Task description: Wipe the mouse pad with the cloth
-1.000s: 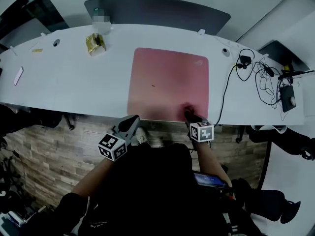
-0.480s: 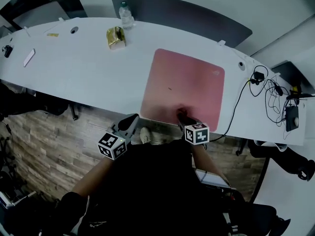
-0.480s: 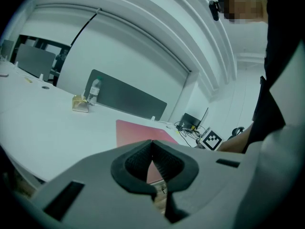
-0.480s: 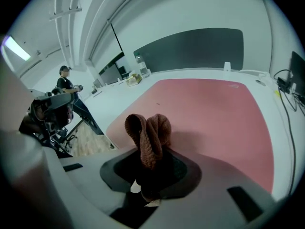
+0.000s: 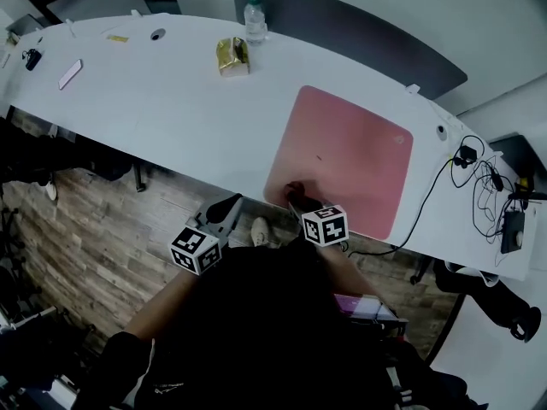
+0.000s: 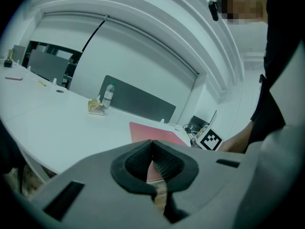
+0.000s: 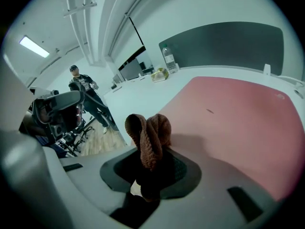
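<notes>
A long white desk (image 5: 154, 101) is curving across the room, with a dark divider (image 5: 359, 32) standing along its far edge and a wood floor (image 5: 77, 229) showing below the near edge. A pink pad (image 5: 350, 156) is lying flat on the desk's right part. A bottle (image 5: 255, 20) and a yellow packet (image 5: 232, 56) are sitting well to its left by the divider, and black cables (image 5: 479, 178) are trailing off past its right side. In the right gripper view a person (image 7: 86, 92) is standing far off among chairs.

The right claw (image 7: 150, 168) is clenching a brown cloth (image 7: 148, 135), whose bunched end is pressing on the pad at its near left corner. The left claw (image 6: 152, 163) is clenched on nothing, hovering off the desk's near edge above the floor.

Compared with a second ago, the cloth has been sliding left along the pad's near edge, from right of the middle to that corner. The left claw is keeping its place, and the head view has turned to take in more of the desk's left end.
</notes>
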Demonstrator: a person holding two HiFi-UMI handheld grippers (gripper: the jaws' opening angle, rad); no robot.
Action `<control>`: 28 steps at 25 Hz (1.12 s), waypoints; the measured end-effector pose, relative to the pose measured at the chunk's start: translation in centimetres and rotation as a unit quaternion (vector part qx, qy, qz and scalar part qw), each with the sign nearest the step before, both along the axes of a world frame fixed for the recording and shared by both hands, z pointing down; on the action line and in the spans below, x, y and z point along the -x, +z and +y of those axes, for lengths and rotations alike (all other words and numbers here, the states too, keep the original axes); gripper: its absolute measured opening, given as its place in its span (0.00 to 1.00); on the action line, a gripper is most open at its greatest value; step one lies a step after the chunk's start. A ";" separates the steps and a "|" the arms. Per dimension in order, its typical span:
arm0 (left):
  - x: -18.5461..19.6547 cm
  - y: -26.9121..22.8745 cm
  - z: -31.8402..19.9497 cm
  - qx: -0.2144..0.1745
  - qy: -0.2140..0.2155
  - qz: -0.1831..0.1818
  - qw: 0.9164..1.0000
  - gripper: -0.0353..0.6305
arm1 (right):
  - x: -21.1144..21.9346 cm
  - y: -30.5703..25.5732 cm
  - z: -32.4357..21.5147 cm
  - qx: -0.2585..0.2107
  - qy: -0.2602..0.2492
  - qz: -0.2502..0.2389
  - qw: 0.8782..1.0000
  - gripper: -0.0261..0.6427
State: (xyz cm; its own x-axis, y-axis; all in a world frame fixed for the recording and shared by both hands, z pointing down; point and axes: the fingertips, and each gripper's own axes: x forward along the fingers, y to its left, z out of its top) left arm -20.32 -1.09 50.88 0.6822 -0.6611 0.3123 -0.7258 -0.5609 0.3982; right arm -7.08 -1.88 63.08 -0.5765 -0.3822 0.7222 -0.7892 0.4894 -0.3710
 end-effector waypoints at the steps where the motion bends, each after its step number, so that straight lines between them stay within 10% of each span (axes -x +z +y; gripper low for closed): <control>1: 0.4 0.1 0.1 0.001 -0.005 -0.001 1.000 0.06 | 0.7 0.0 -0.1 0.000 -0.008 -0.003 1.000 0.21; 18: 3.3 -0.2 0.9 -0.002 -0.033 -0.007 0.999 0.06 | 10.2 -0.7 -1.0 -0.004 -0.087 -0.057 0.995 0.21; 28: 2.2 -0.8 1.0 -0.010 -0.011 -0.008 1.000 0.06 | 7.7 -1.6 -7.7 -0.054 -0.041 -0.024 0.997 0.21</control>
State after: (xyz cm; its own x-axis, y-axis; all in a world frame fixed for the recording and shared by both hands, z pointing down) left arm -22.50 -0.05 50.03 0.6621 -0.6821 0.3103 -0.7446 -0.5522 0.3750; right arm -14.78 -9.56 61.44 -0.6424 -0.4056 0.6502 -0.7270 0.5910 -0.3496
